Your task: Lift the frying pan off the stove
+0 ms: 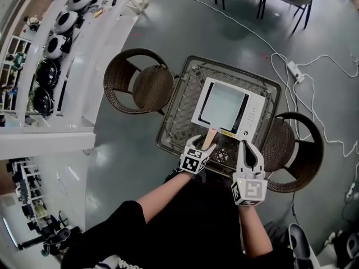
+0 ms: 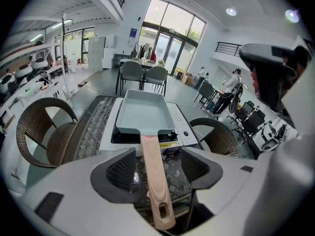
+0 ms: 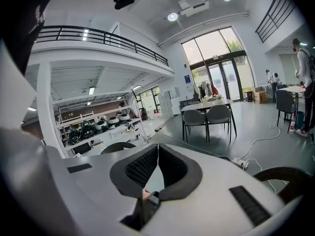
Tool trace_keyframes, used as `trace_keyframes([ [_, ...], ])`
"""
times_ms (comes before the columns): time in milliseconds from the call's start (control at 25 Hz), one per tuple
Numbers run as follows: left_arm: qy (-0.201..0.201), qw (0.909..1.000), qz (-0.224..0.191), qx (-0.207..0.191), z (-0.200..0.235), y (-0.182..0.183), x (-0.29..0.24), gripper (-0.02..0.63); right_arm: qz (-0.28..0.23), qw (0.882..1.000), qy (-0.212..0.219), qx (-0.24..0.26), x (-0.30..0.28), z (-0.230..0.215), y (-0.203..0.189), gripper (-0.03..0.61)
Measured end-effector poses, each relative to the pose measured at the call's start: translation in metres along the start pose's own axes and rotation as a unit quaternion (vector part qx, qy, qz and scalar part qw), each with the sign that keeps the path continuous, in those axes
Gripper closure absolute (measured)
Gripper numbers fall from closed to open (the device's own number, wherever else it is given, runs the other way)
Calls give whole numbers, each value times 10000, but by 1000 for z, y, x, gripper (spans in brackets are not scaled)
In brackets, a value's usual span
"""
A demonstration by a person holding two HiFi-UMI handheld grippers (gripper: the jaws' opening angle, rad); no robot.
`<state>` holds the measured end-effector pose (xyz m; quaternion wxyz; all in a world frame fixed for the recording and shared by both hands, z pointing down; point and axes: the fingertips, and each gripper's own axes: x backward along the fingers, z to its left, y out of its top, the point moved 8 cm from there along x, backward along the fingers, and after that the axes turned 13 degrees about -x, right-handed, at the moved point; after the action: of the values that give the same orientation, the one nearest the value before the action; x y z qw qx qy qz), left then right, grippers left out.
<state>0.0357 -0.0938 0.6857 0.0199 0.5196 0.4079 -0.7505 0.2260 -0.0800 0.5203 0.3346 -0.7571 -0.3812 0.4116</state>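
Head view: shows the frying pan (image 1: 223, 106) resting on the stove (image 1: 255, 116) at frame centre, atop a wicker table (image 1: 175, 115), with its beige handle (image 1: 210, 138) pointing toward the lower edge. Puts the left tongs (image 1: 203, 144) at the handle's end and the right tongs (image 1: 249, 150) just beside, lower right.

Left gripper view: finds the left tongs (image 2: 157, 166) spread wide, the handle (image 2: 155, 181) lying between the pads, untouched.

Right gripper view: finds the right tongs (image 3: 157, 154) closed tip to tip, gripping nothing.
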Motion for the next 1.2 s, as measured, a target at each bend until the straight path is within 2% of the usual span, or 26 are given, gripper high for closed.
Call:
trace_keyframes([
  [200,-80,9991,406,18,7,-13,-22,321,83,9998,50,-178,-8,-3,4,548],
  [360,-277,9971,713,27,12,-18,-40,319,138,9997,204,-97,-15,-4,9,548],
  [560,-426,9926,1025,492,16,-28,-57,319,84,9998,206,5,-25,-16,19,548],
  [680,-482,9895,1048,865,17,-28,-67,319,62,9998,147,87,-29,-28,26,548],
  [720,-492,9892,1069,876,16,-26,-69,319,71,9999,100,94,-30,-33,25,548],
  [840,-562,9883,1303,562,15,-24,-73,319,74,9999,-68,60,-29,-41,24,548],
  [1040,-840,9776,1870,484,12,-27,-83,321,75,9996,-249,-53,-21,-51,18,548],
  [1200,-948,9716,2167,83,7,-28,-89,339,133,9990,-370,-206,-10,-53,4,548],
])
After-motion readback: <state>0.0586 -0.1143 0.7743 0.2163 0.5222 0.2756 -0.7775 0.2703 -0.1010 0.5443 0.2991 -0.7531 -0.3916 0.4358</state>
